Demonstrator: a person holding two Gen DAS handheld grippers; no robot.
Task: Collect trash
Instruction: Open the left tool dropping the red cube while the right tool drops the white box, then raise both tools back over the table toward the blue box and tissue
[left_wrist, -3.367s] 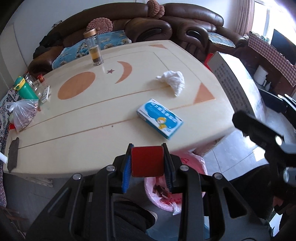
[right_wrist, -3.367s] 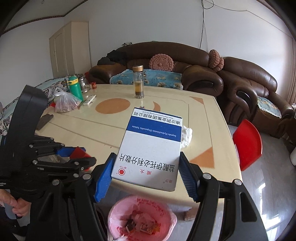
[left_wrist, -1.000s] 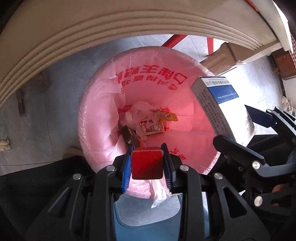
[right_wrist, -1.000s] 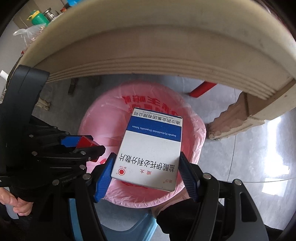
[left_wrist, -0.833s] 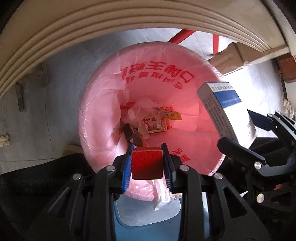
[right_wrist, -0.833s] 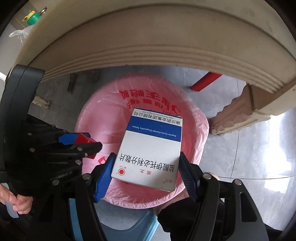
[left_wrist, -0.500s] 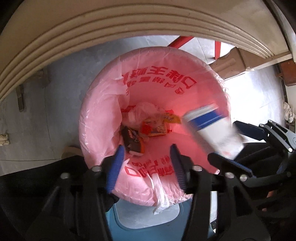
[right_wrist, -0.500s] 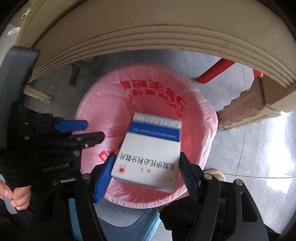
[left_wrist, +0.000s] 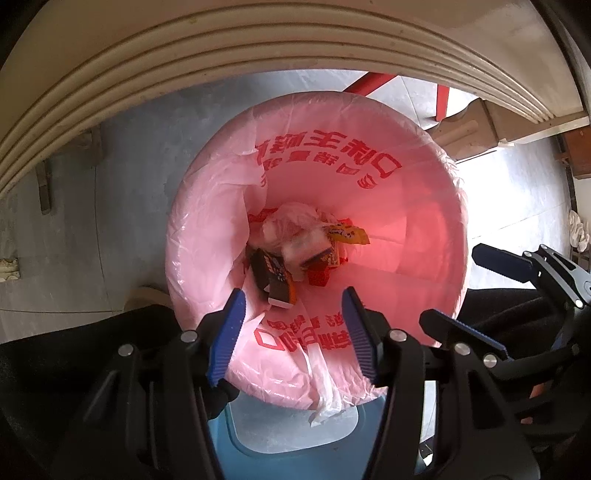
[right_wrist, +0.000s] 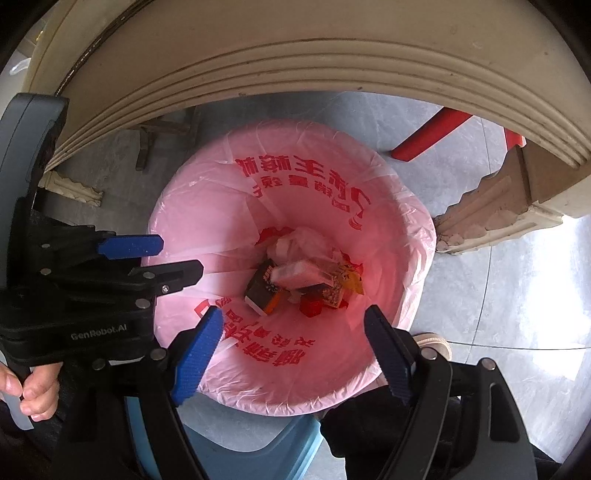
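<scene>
Your left gripper (left_wrist: 293, 332) and right gripper (right_wrist: 293, 350) are black frames with silver screws and ribbed blue pads (right_wrist: 197, 354); the left carries white "GenRobot.AI" lettering. You wear dark clothing (left_wrist: 74, 347).

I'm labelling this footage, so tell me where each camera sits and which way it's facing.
Left wrist: on the left tongs, looking down into the pink-lined bin; own blue pads frame it, jaws opening, empty; right tongs at its right.
Right wrist: on the right tongs, facing steeply down at the bin; jaws opening, empty; left tongs and a hand at its left.
Shared: bin, its trash, table edge.
</scene>
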